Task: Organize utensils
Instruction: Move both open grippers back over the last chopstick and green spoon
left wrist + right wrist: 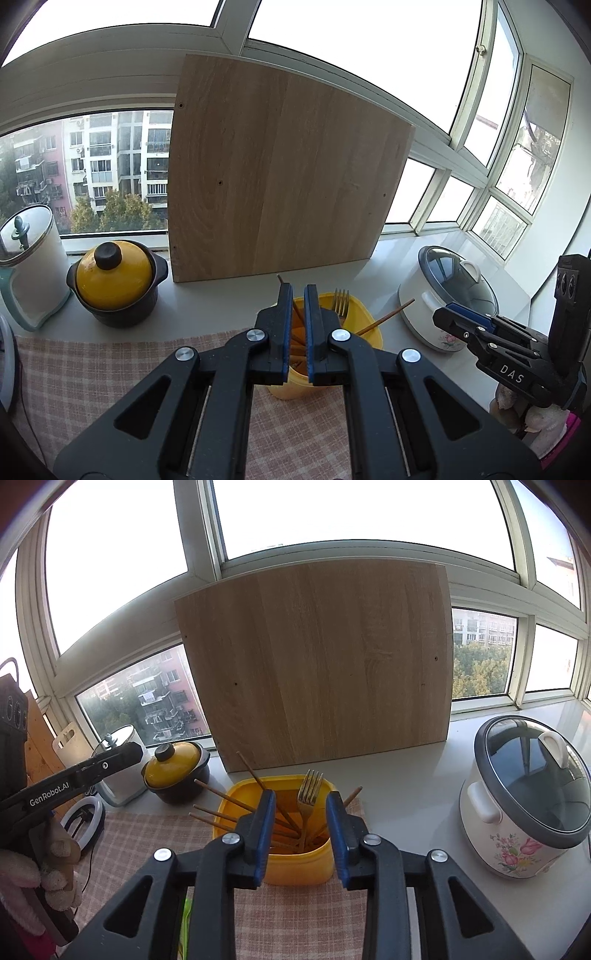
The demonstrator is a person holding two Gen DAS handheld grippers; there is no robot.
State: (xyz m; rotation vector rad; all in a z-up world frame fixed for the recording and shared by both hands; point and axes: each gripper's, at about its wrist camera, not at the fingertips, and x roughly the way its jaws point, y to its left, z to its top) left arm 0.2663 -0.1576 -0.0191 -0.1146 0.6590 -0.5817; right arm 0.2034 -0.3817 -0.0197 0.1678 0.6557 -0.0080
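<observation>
A yellow utensil holder (295,864) stands on the checked cloth (295,919); it also shows in the left wrist view (364,314). It holds several brown chopsticks (221,797) and a gold fork (308,794), which also shows in the left wrist view (340,301). My right gripper (301,801) is open and empty, its jaws either side of the holder, just in front of it. My left gripper (298,295) is nearly closed with a narrow gap and holds nothing, just in front of the holder.
A wooden board (317,664) leans on the window behind. A white rice cooker (524,797) stands to the right. A yellow-lidded black pot (114,284) and a white kettle (29,266) stand to the left.
</observation>
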